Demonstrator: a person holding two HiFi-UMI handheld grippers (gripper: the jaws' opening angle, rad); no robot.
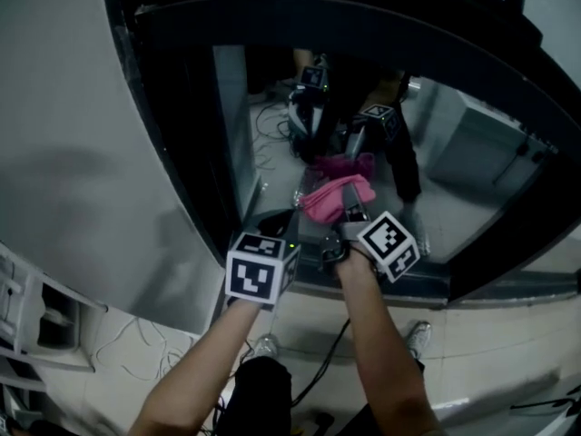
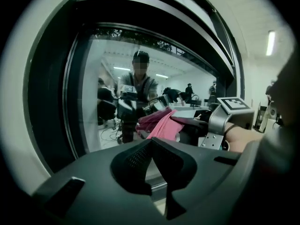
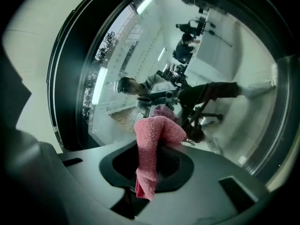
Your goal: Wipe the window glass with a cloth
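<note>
The window glass (image 1: 272, 125) sits in a dark frame and mirrors the room and the person. A pink cloth (image 1: 334, 198) is bunched against the lower part of the pane, and my right gripper (image 1: 349, 203) is shut on it. In the right gripper view the pink cloth (image 3: 153, 142) stands up between the jaws and droops down over them, its top against the window glass (image 3: 140, 64). My left gripper (image 1: 277, 222) hovers just left of the cloth, near the sill. In the left gripper view its jaws meet at a point (image 2: 152, 142), shut with nothing held; the pink cloth (image 2: 161, 123) lies ahead to the right.
A dark window frame (image 1: 195, 180) borders the glass on the left, and a sill (image 1: 427, 280) runs below it. A grey wall (image 1: 82, 134) fills the left. Cables and the person's shoes (image 1: 418, 339) lie on the floor below.
</note>
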